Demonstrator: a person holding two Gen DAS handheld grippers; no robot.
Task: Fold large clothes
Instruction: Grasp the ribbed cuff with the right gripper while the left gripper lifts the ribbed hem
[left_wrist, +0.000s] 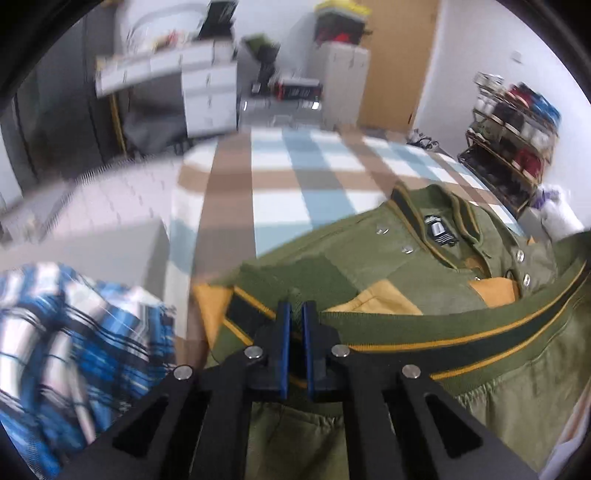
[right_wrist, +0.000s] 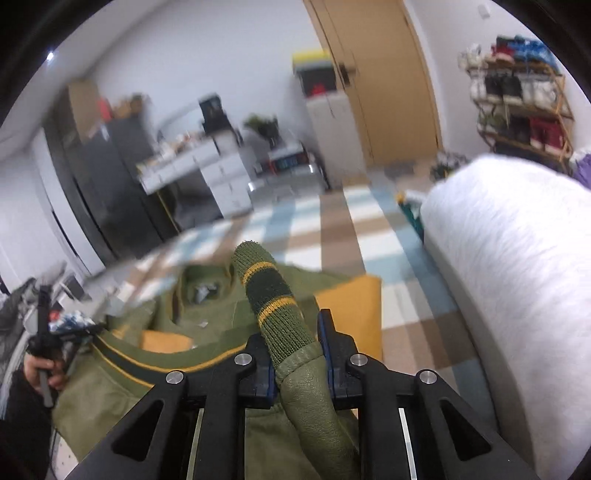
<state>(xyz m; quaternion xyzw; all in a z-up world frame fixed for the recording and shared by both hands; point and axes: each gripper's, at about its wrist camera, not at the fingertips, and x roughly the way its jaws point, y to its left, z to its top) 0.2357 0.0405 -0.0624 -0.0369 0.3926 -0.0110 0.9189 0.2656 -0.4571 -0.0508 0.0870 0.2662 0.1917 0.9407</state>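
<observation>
Off the bed's left edge lies one blue-and-white plaid garment. Your left gripper is pinched on the striped ribbed hem of the single olive-green bomber jacket with mustard lining, which lies on the blue, white and brown checked bedspread. Your right gripper is clamped on its ribbed striped cuff, sleeve lifted. One white fluffy roll lies along the bed's right edge.

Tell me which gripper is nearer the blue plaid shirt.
Left. The left gripper grips the green jacket's hem just beside the blue plaid shirt; the right gripper holds the cuff farther away.
</observation>
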